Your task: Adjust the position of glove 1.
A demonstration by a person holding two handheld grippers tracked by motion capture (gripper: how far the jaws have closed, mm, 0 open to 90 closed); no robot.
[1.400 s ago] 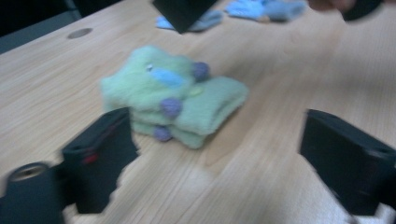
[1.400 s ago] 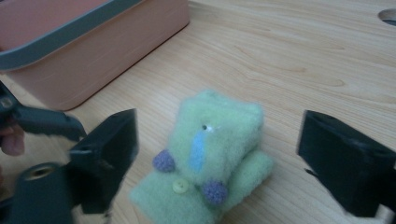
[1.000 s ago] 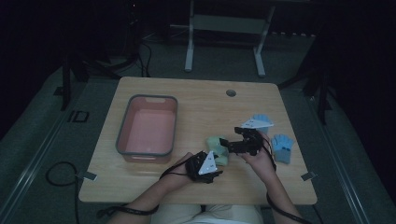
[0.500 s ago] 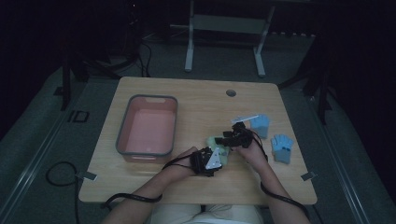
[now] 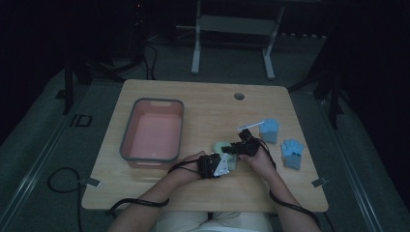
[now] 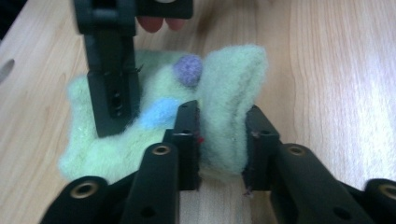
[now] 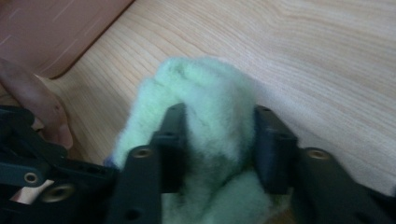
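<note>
Two claws now meet at the pale green fuzzy sock (image 5: 223, 147) near the front of the counter (image 5: 203, 104); a second ago my right claw (image 5: 231, 149) sat higher and farther toward the blue gloves, with its grey plate above them, and since then it has dropped and come in toward the left claw (image 5: 220, 163). My left claw has only edged closer to the sock. Both sets of jaws have just been closing, each with sock fabric between them.

From the left gripper view, the left claw (image 6: 220, 135) is pinched on a raised fold of the sock (image 6: 224, 93), both pads pressed into the fleece, jaws narrow. A purple dot and a blue patch show on the flat part of the sock beside that fold, and the right claw stands upright on that flat part.

From the right gripper view, the right claw (image 7: 219, 135) grips a bunched hump of the sock (image 7: 205, 88), fleece bulging between and over the pads.

The sock lies on the wood to the right of the pink bin (image 5: 126, 140), and two blue gloves (image 5: 292, 153) rest well apart from it toward the right edge
</note>
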